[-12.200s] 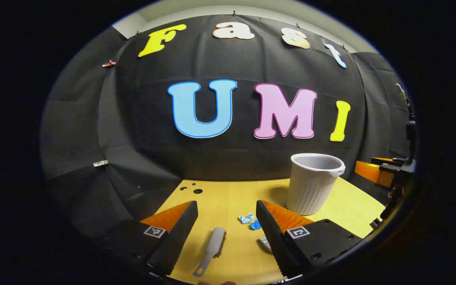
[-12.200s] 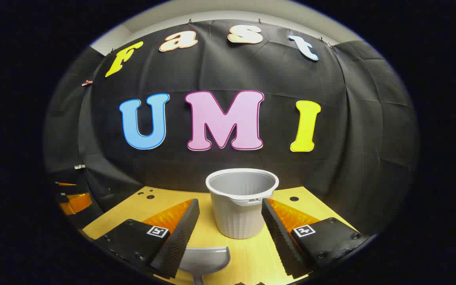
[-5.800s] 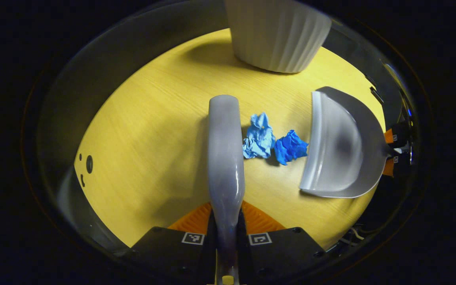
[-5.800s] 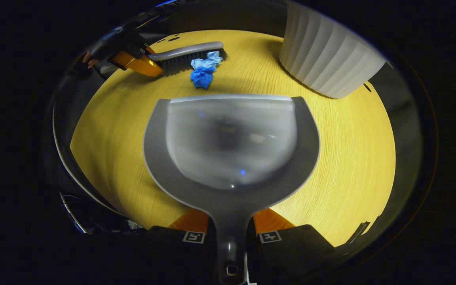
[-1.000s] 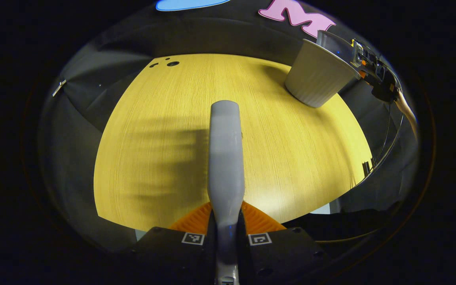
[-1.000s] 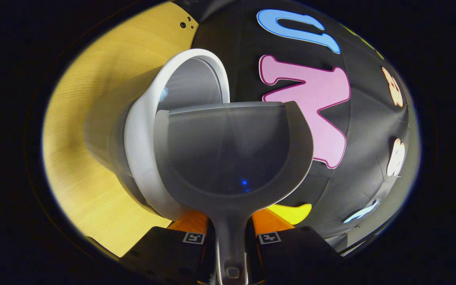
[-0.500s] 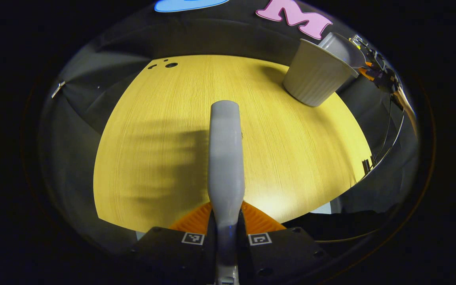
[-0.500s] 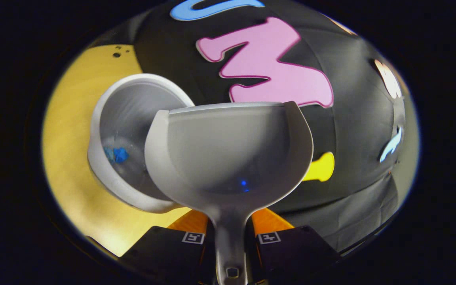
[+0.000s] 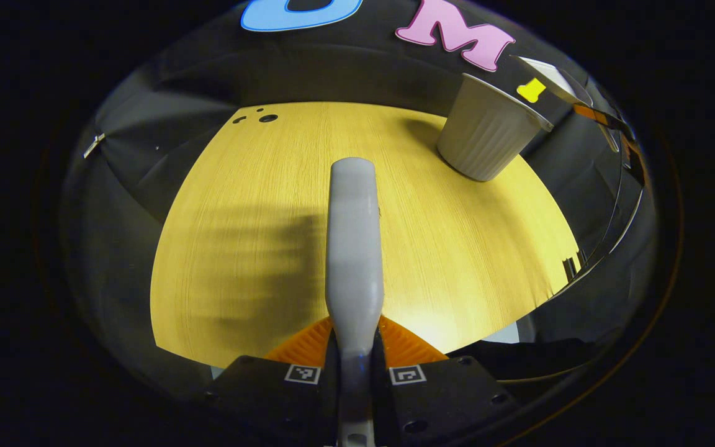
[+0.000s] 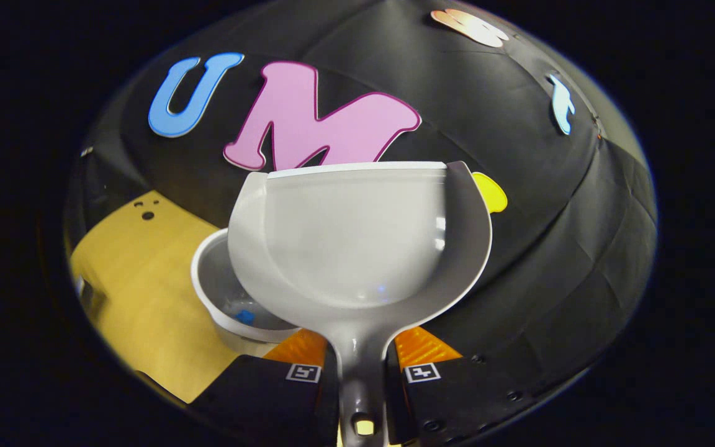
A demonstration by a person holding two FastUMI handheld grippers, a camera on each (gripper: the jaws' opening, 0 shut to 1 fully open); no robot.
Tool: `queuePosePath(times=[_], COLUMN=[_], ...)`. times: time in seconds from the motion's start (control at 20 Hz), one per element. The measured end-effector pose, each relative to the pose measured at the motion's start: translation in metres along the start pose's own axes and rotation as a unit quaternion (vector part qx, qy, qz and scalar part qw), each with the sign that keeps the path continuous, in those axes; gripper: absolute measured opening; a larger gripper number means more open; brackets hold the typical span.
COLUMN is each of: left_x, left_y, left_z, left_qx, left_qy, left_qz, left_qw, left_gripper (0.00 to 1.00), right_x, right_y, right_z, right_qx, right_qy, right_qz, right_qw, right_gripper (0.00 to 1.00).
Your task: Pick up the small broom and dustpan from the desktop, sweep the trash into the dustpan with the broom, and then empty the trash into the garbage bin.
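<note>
The right tool (image 10: 362,372) gripped the dustpan (image 10: 357,242) by its handle, above the bin (image 10: 221,304) holding blue trash (image 10: 245,316). The left tool (image 9: 355,372) clamped the broom (image 9: 353,248) over the table (image 9: 457,248). Both looked light, stiff plastic.

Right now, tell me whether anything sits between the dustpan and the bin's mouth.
Nothing visible does. In the right gripper view the dustpan, clamped by the right gripper, hangs just above the garbage bin, with blue trash already inside. The pan looks empty.
</note>
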State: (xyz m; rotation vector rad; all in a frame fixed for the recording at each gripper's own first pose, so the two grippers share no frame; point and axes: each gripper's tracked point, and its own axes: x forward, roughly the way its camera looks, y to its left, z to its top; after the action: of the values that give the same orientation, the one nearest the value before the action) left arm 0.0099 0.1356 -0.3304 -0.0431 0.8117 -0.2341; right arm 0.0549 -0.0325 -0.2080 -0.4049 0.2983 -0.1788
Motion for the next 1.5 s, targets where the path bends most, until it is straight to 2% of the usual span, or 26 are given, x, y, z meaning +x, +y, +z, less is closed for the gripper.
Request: queuePosePath(times=[0.05,0.2,0.3,0.4,0.55,0.6,0.7,0.75,0.85,1.05,1.1,1.2,1.25,1.3,1.35,1.4,1.5], left_x=[-0.002,-0.006,-0.010,-0.012,-0.011,-0.010,-0.011,-0.009,-0.007,0.010,0.014,0.021,0.024,0.028,0.033,0.038,0.047], left_y=[0.000,-0.005,-0.006,-0.001,0.000,0.000,0.002,0.002,0.003,0.005,0.005,0.005,0.005,0.004,0.006,0.007,0.011], left_z=[0.000,0.001,-0.001,-0.005,-0.006,-0.006,-0.006,-0.008,-0.008,-0.010,-0.010,-0.011,-0.011,-0.011,-0.012,-0.011,-0.011], left_qx=[-0.004,-0.028,-0.031,-0.020,-0.012,-0.012,-0.007,-0.004,-0.001,-0.005,-0.007,-0.007,-0.008,-0.013,-0.019,-0.022,-0.021], left_qy=[-0.004,-0.014,-0.020,-0.022,-0.030,-0.031,-0.031,-0.029,-0.021,-0.003,0.001,0.008,0.010,0.015,0.020,0.026,0.037], left_qz=[0.002,0.006,0.012,0.030,0.042,0.042,0.045,0.048,0.050,0.048,0.047,0.045,0.045,0.042,0.039,0.037,0.039], left_qw=[1.000,1.000,0.999,0.999,0.999,0.999,0.998,0.998,0.999,0.999,0.999,0.999,0.999,0.999,0.999,0.999,0.998], left_gripper=[0.26,0.26,0.26,0.26,0.26,0.29,0.26,0.29,0.29,0.29,0.26,0.26,0.29,0.26,0.29,0.26,0.26], right_x=[0.000,-0.005,-0.009,-0.002,0.006,0.007,0.007,0.005,0.000,-0.026,-0.027,-0.025,-0.022,-0.019,-0.014,-0.009,0.001], right_y=[0.000,0.004,0.004,0.012,0.032,0.037,0.053,0.058,0.071,0.106,0.113,0.124,0.134,0.141,0.150,0.155,0.164], right_z=[0.004,0.012,0.012,0.001,-0.023,-0.032,-0.066,-0.072,-0.093,-0.126,-0.135,-0.154,-0.166,-0.175,-0.184,-0.191,-0.201], right_qx=[0.026,0.105,0.124,0.135,0.167,0.170,0.170,0.165,0.157,0.161,0.156,0.144,0.141,0.140,0.141,0.140,0.137], right_qy=[-0.008,-0.030,-0.030,-0.014,0.032,0.051,0.086,0.104,0.137,0.198,0.211,0.238,0.252,0.265,0.277,0.287,0.304], right_qz=[0.013,0.059,0.077,0.099,0.156,0.169,0.188,0.201,0.218,0.253,0.260,0.268,0.269,0.271,0.272,0.272,0.269], right_qw=[1.000,0.992,0.989,0.986,0.973,0.970,0.963,0.960,0.953,0.933,0.929,0.923,0.919,0.915,0.911,0.908,0.904], right_gripper=[0.34,0.34,0.34,0.34,0.34,0.34,0.34,0.34,0.34,0.34,0.34,0.34,0.34,0.34,0.34,0.34,0.34])
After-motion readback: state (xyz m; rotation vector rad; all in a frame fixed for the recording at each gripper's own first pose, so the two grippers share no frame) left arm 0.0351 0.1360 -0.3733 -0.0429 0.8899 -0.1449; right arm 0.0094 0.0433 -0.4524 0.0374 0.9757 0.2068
